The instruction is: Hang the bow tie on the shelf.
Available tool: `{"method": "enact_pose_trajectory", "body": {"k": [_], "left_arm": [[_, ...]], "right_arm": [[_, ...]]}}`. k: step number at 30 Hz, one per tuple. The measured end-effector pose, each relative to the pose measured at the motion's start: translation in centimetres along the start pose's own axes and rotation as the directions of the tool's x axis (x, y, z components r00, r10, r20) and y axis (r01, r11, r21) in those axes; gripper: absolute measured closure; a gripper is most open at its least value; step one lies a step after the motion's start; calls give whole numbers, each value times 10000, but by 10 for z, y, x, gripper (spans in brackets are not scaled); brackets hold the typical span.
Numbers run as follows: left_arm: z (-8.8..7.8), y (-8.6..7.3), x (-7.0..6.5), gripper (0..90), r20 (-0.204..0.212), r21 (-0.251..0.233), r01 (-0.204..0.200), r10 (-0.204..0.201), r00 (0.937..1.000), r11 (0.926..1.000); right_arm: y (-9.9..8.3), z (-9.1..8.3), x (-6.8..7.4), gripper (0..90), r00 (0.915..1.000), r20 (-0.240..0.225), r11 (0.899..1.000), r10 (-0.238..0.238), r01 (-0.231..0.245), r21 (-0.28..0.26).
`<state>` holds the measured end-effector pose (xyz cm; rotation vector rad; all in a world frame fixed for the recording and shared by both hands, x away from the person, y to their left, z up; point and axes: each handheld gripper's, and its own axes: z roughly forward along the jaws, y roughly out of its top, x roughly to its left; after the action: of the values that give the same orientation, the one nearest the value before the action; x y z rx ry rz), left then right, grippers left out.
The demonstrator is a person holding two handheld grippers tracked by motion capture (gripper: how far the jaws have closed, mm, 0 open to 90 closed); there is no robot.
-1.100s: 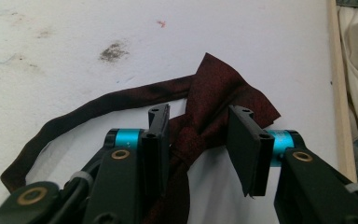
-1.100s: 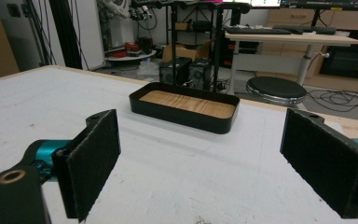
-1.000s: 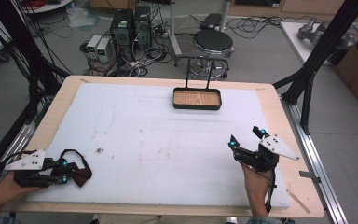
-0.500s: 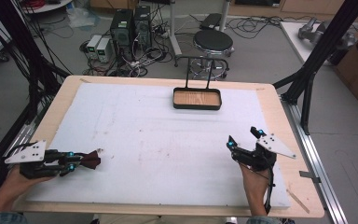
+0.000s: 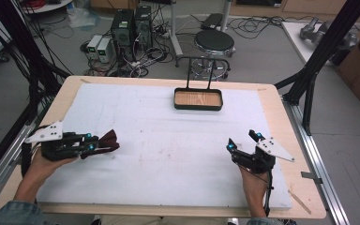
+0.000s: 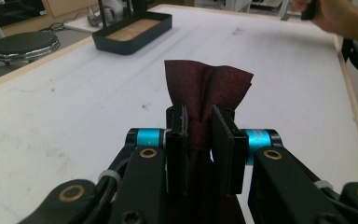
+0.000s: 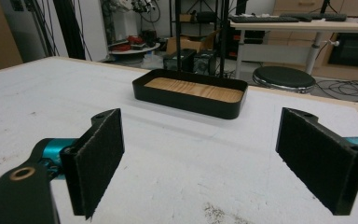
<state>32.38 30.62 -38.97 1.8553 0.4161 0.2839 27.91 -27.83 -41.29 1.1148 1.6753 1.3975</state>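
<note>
Since the earlier frames, the left gripper (image 5: 101, 144) has travelled inward from the table's left edge and risen, carrying the dark red cloth (image 5: 107, 140) with it; the right gripper (image 5: 243, 143) has kept its place. Over that interval the left jaws have been closing, with the cloth between them.

Left gripper: jaws clamped on the dark red cloth. In the left gripper view the pads (image 6: 223, 140) pinch the fabric at a narrow waist, and the free end (image 6: 207, 81) fans out beyond the tips. The cloth is held just above the white table cover (image 5: 168, 140), near its left side.

Right gripper: jaws spread wide apart, nothing between them, low over the cover's right part.

Black tray (image 5: 198, 99) with a wooden floor: stands at the far edge of the cover, well apart from both grippers.
</note>
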Motion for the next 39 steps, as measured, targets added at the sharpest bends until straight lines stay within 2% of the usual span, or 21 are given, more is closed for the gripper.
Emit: {"method": "enact_pose_trajectory", "body": {"k": [1,3,4,5,6,10,12,13,14,15,19,20,21,22,23,24,26,29,30,35,39], "left_arm": [[0,0,0,756,0,0,0,0,10000,10000],[16,13,6,757,86,45,136,-137,9999,9999],[16,13,6,757,86,45,136,-137,9999,9999],[26,23,9,757,177,110,237,-239,9996,9997],[26,23,9,756,177,110,237,-239,9996,9997],[49,40,14,756,310,227,322,-329,9990,9992],[66,50,17,756,371,232,248,-257,9990,9994],[66,50,17,756,371,232,248,-257,9990,9994],[77,56,19,756,460,91,238,-241,9986,9997],[77,56,19,756,460,91,238,-241,9986,9997],[100,70,23,756,546,-9,143,-142,9984,9999],[111,76,25,756,615,-37,109,-107,9981,9999],[119,81,27,756,587,-35,81,-79,9982,10000],[119,81,27,756,587,-35,81,-79,9982,10000],[132,87,30,756,539,-19,58,-57,9985,10000],[132,87,30,756,539,-19,58,-57,9985,10000],[145,94,34,756,444,33,61,-63,9990,10000],[162,103,40,757,410,-75,95,-92,9991,9999],[173,108,44,757,345,-247,70,-61,9994,9997],[193,118,54,757,24,-626,64,-62,10000,9980],[202,123,60,758,-100,-836,160,-169,9998,9964]], "right_arm": [[0,0,0,138,10000,14,10000,-3,3,-5],[0,0,0,138,10000,29,10000,-56,56,-55],[0,0,0,138,9999,54,9999,-113,113,-94],[-1,0,0,138,9999,45,9999,-93,93,-89],[-1,0,0,138,9999,45,9999,-93,93,-89],[-5,3,-2,134,10000,36,10000,-73,73,-20],[-6,4,-1,134,9999,57,9999,-149,149,4],[-6,4,-1,134,9999,22,9999,-154,154,-1],[-6,4,-1,132,9999,17,9999,-158,158,4],[-6,4,0,128,9998,39,9998,-197,197,-30],[-7,5,0,125,9998,20,9997,-222,222,-55],[-7,6,0,125,9996,36,9996,-269,270,-47],[-7,6,0,125,9995,37,9994,-329,329,-46],[-7,6,0,125,9995,37,9994,-329,329,-46],[-8,7,0,125,9995,14,9995,-330,330,5],[-8,7,0,125,9995,14,9995,-330,330,5],[-10,7,1,126,9995,-13,9995,-326,326,17],[-12,8,2,126,9996,-32,9996,-285,286,34],[-13,8,1,126,9993,-68,9994,-358,359,37],[-13,9,4,126,9988,-89,9987,-490,491,153],[-15,10,4,125,9986,-148,9986,-510,512,143]]}}
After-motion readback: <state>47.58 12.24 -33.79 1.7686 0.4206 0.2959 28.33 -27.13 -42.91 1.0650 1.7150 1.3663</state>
